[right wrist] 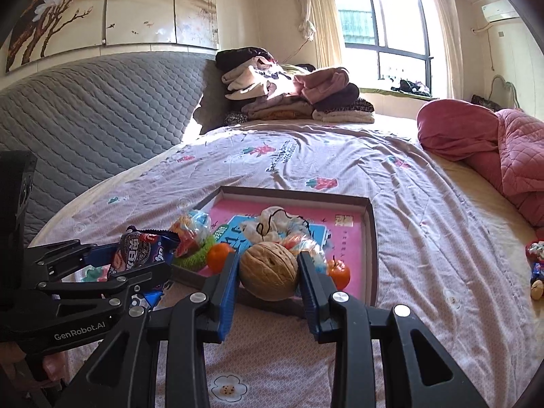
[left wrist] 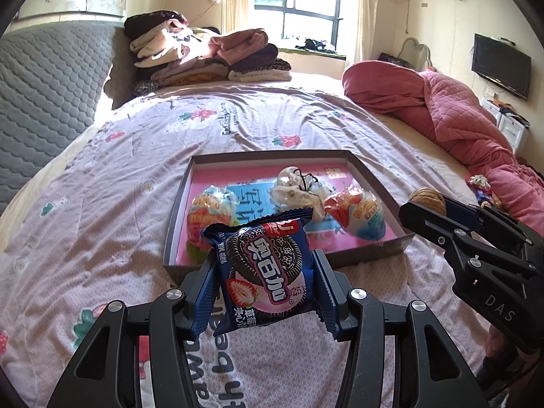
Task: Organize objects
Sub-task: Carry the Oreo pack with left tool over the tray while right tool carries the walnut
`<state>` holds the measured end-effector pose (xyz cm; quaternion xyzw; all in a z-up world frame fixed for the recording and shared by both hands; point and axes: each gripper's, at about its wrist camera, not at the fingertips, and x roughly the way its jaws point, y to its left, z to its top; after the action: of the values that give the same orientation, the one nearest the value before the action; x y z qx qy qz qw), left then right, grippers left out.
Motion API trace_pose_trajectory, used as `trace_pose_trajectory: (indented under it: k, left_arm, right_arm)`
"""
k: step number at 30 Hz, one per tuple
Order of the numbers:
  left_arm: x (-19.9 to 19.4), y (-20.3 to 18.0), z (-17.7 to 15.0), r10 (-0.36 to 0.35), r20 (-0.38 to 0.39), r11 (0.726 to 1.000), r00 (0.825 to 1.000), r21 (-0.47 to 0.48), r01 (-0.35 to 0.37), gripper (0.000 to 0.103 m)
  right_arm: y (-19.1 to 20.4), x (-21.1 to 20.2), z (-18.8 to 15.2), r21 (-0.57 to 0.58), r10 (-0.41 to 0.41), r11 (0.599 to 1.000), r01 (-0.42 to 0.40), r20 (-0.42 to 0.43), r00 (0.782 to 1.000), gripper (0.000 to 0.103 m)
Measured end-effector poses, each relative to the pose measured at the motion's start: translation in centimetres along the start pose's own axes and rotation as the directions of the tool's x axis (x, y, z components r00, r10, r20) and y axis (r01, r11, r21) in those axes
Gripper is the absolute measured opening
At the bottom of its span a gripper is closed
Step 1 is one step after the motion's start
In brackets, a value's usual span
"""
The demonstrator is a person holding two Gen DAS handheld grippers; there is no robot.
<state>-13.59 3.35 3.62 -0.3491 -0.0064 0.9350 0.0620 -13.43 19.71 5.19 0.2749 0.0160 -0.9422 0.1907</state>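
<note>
crinkly biscuit packet (left wrist: 266,273) in left claw (left wrist: 265,285), ridged walnut (right wrist: 268,271) in right claw (right wrist: 268,272).

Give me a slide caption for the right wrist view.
Right claw grips a walnut near the box; left claw holds a cookie packet.

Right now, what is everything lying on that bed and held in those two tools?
Tray: one, dark rim, pink base, on bedsheet.
Snack bags: two, red-blue, in tray.
White wrapper: one, tray middle.
Oranges: two, tray's near edge.
Cookie packet: one, blue, between left fingers.
Walnut: one, tan, between right fingers.
Clothes pile: mixed, far end.
Quilt: pink, right side.
Left gripper: black, closed.
Right gripper: black, closed.
</note>
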Motion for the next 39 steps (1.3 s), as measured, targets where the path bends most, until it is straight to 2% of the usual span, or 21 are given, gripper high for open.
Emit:
trace_pose_trajectory:
  k: [9,23,39]
  left_arm:
    - [0.4,-0.5,1.2,-0.011,0.015,1.0,1.0,0.014,0.01,0.054]
    - [3.8,-0.3,2.2,-0.013,-0.006,1.0,1.0,0.015,0.013,0.054]
    - [6.5,-1.1,3.1,-0.042,-0.01,0.999,0.999,0.03,0.043,0.054]
  right_arm:
    - [-1.3,-0.5,1.7,-0.023,-0.035,0.999,0.036,0.041,0.999,0.034]
    - [-3.4,0.9,3.6,-0.039,-0.069,0.997,0.071,0.067,0.995,0.034]
    - [-5.3,4.4,3.6,-0.039,-0.102,0.994,0.103,0.024,0.995,0.034]
